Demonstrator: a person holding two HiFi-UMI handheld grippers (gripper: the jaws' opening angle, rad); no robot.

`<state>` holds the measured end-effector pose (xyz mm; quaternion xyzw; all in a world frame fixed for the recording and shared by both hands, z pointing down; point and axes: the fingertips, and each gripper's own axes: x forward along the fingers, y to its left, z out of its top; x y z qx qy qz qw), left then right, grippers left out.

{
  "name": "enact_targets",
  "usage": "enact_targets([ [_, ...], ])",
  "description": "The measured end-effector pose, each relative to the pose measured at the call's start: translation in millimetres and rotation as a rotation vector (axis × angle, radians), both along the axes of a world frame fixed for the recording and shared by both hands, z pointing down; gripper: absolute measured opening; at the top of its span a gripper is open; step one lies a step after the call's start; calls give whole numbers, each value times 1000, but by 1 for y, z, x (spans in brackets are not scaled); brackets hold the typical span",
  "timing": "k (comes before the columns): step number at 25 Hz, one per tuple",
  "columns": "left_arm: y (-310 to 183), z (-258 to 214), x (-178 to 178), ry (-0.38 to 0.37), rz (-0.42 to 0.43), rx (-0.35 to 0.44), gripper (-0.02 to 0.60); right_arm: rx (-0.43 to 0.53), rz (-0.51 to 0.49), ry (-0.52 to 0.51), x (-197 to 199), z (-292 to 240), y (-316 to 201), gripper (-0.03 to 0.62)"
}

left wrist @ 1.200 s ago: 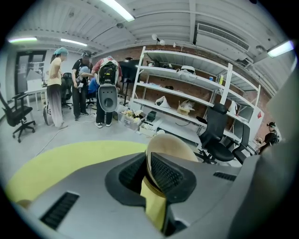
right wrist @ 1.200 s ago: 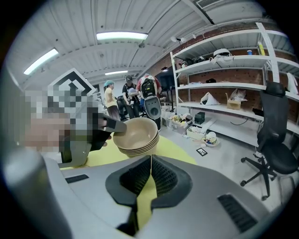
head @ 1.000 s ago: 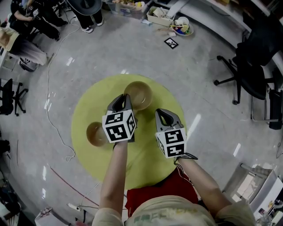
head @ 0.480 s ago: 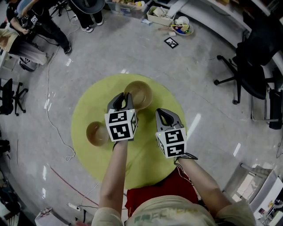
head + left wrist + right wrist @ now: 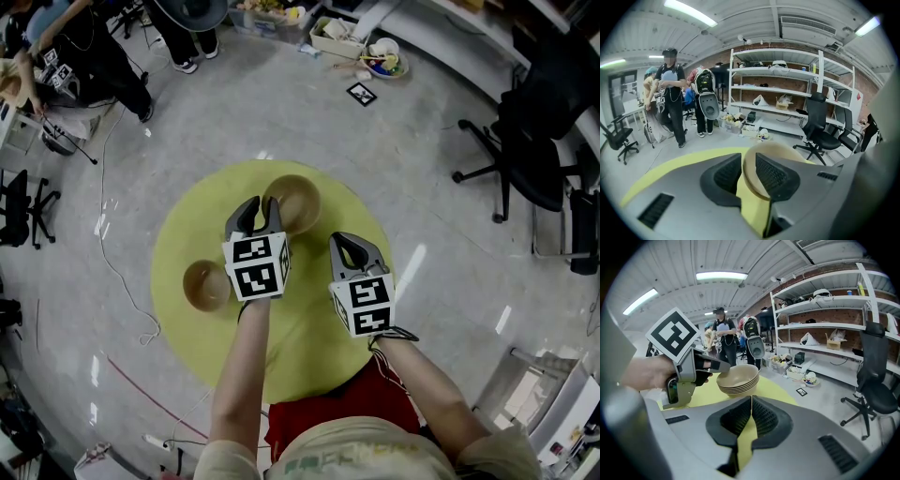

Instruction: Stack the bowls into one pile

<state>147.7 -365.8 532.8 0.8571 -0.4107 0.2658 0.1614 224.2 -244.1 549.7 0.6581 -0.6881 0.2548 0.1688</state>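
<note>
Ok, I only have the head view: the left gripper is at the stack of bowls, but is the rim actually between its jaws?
Observer: Yes. In the left gripper view, the left gripper has the rim of the stack of bowls between its jaws, and both jaws look pressed against it.
Operator: And the right gripper, is it carrying anything?
Observer: No. Its own view shows the right gripper shut, jaws together on nothing.
Operator: How tall is that stack?
Observer: Seen from the side in the right gripper view, it is at least four nested bowls.
</note>
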Motion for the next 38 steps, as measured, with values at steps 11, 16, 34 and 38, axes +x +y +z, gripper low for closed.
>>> enact_targets([
  [11, -1, -32, -3, 41, -36, 87, 87, 35, 8, 5, 1, -17, 6, 37],
  [16, 6, -50, -10, 70, -38, 102, 84, 61, 12, 12, -3, -33, 11, 37],
  [34, 54, -101, -27, 133, -20, 158, 57, 134, 39, 38, -10, -74, 50, 37],
  [38, 70, -109, -37, 142, -13, 168, 46, 149, 48, 45, -16, -83, 62, 37],
])
